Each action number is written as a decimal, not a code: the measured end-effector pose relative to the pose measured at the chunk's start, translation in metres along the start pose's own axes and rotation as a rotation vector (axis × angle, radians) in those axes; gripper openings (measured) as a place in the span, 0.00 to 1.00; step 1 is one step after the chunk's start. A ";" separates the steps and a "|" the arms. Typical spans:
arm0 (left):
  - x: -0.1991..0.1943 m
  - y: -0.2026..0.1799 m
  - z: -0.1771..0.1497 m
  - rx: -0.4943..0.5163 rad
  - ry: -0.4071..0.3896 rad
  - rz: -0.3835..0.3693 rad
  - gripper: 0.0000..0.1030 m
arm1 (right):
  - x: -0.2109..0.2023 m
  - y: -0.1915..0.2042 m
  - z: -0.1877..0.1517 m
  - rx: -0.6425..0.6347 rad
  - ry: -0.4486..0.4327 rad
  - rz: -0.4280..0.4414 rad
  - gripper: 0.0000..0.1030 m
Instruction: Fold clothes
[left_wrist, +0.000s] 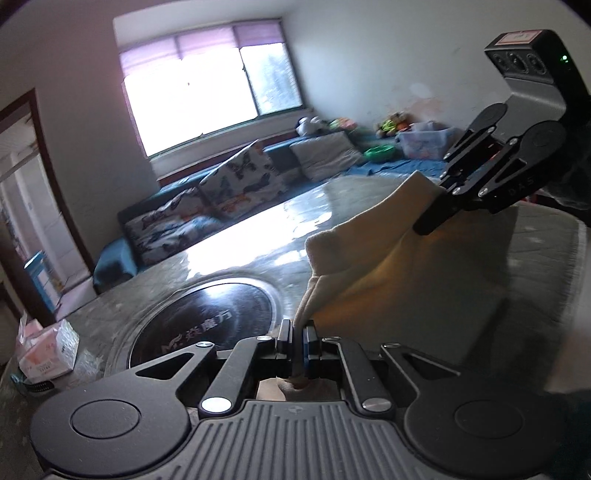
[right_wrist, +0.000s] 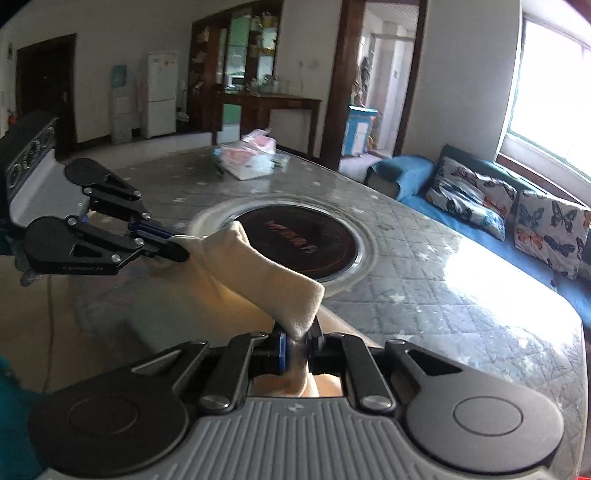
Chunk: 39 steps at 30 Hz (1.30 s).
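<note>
Left hand-held gripper (left_wrist: 298, 338) at lower centre of its view, pressed together on one edge of a cream garment (left_wrist: 354, 243). Right hand-held gripper (right_wrist: 299, 341) at lower centre of its own view, likewise pinching an edge of the same cloth. Garment stretched between the two, raised above the bench (right_wrist: 424, 266), sagging toward lower left. Beyond it, mid-frame, a dark round hob (right_wrist: 295, 243) sunk into the bench; a tissue box (right_wrist: 251, 157) farther back. Butterfly cushions (right_wrist: 509, 210) on a blue sofa at right, under a bright window.
</note>
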<state>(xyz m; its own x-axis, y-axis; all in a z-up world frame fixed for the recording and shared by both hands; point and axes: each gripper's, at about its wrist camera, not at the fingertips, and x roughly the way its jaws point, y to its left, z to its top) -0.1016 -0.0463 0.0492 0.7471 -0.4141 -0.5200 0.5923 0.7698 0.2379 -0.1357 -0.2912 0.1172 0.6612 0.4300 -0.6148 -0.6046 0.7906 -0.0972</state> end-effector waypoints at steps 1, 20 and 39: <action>0.009 0.003 0.002 -0.008 0.011 0.010 0.05 | 0.009 -0.007 0.002 0.003 0.010 -0.003 0.09; 0.106 0.037 0.011 -0.119 0.174 0.182 0.24 | 0.108 -0.082 -0.031 0.318 0.065 -0.164 0.38; 0.116 0.016 0.037 -0.299 0.177 0.002 0.22 | 0.090 -0.085 -0.056 0.419 0.042 -0.118 0.21</action>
<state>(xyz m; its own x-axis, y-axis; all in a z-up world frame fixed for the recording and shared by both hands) 0.0057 -0.0997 0.0228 0.6686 -0.3420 -0.6604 0.4565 0.8897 0.0015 -0.0497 -0.3441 0.0264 0.6914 0.3146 -0.6504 -0.2877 0.9456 0.1516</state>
